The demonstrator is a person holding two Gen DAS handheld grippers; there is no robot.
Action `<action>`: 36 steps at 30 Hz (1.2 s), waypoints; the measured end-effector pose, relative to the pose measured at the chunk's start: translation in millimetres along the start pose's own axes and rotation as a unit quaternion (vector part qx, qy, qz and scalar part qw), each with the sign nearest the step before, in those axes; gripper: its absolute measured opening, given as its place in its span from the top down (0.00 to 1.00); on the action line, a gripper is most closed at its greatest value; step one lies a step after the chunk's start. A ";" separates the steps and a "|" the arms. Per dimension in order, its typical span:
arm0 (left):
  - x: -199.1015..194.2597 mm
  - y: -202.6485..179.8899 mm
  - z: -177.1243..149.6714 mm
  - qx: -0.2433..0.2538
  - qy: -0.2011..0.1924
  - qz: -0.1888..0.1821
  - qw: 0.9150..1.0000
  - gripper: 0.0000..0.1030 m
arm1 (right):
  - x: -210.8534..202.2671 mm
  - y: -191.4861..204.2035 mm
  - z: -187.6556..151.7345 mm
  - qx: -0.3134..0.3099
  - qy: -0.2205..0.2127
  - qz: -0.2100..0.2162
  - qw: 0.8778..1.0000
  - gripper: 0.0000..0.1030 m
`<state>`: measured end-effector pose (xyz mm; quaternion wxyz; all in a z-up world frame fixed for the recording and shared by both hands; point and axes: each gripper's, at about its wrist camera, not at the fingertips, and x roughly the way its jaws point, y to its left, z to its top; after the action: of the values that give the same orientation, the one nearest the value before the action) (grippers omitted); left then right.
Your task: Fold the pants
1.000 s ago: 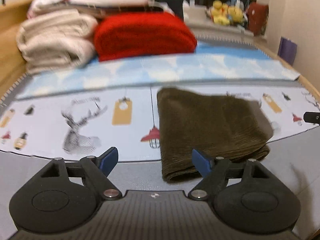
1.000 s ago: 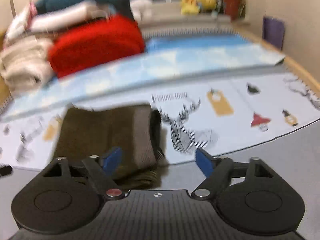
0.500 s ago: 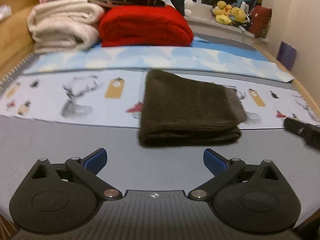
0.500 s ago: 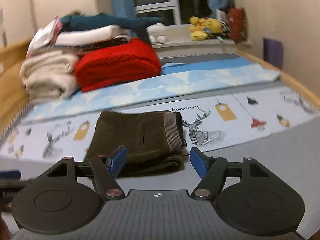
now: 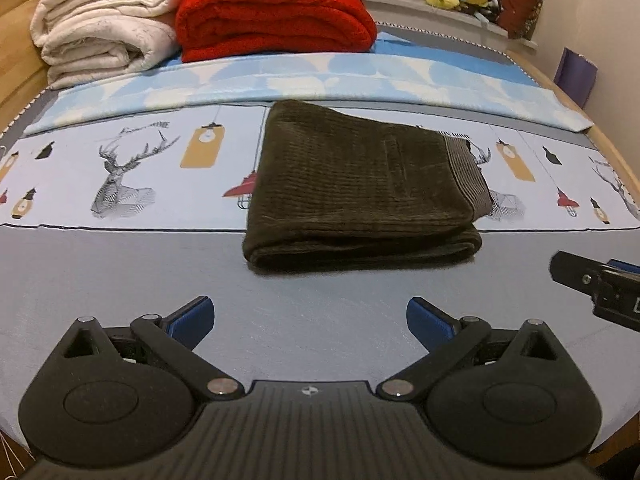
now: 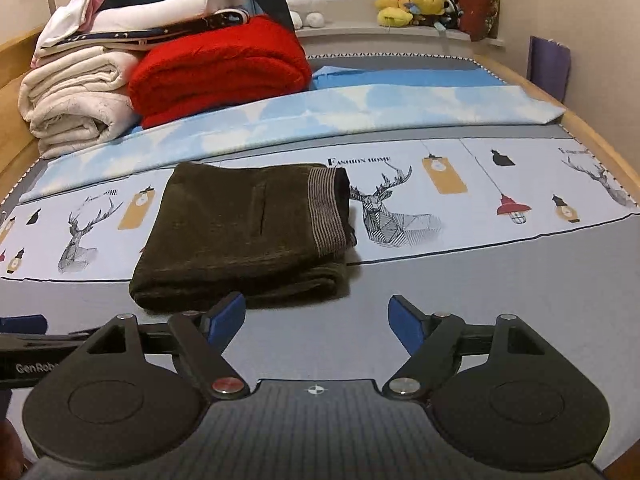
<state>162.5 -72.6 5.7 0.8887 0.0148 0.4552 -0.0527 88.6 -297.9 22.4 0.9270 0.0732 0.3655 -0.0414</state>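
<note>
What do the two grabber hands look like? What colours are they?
Both look alike. The left gripper and right gripper are black plastic, with two round discs, angled link arms with silver rivets, a ribbed grey middle plate bearing a small round mark, and blue fingertips. White letters starting "GenRob" show on the left gripper's side. No cables or sleeves are visible.

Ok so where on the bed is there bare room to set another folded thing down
Two free patches: the deer-print sheet right of the folded brown pants, and the grey strip nearer the open grippers. The far left corner is crowded with a red blanket and cream blankets.
</note>
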 end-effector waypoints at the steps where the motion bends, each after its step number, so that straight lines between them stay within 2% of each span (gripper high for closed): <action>1: 0.7 -0.2 -0.5 0.000 0.000 0.000 1.000 0.00 | 1.5 1.4 0.0 0.000 0.003 0.001 1.000 0.21; 9: -0.2 9.8 -2.1 -0.009 -0.001 0.002 1.000 0.00 | 5.8 18.8 -1.8 -0.001 0.012 0.015 1.000 0.19; 16: -1.5 24.2 -0.5 -0.027 -0.003 0.007 1.000 0.01 | 8.4 46.0 -5.0 -0.029 0.013 0.021 0.999 0.19; 36: 5.8 27.1 2.7 -0.029 0.010 0.008 1.000 0.01 | 16.0 51.6 -3.9 -0.025 0.024 0.015 0.999 0.19</action>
<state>171.0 -46.3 2.0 0.8844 -0.0064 0.4656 -0.0321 104.4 -246.8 14.1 0.9201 0.0563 0.3873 -0.0167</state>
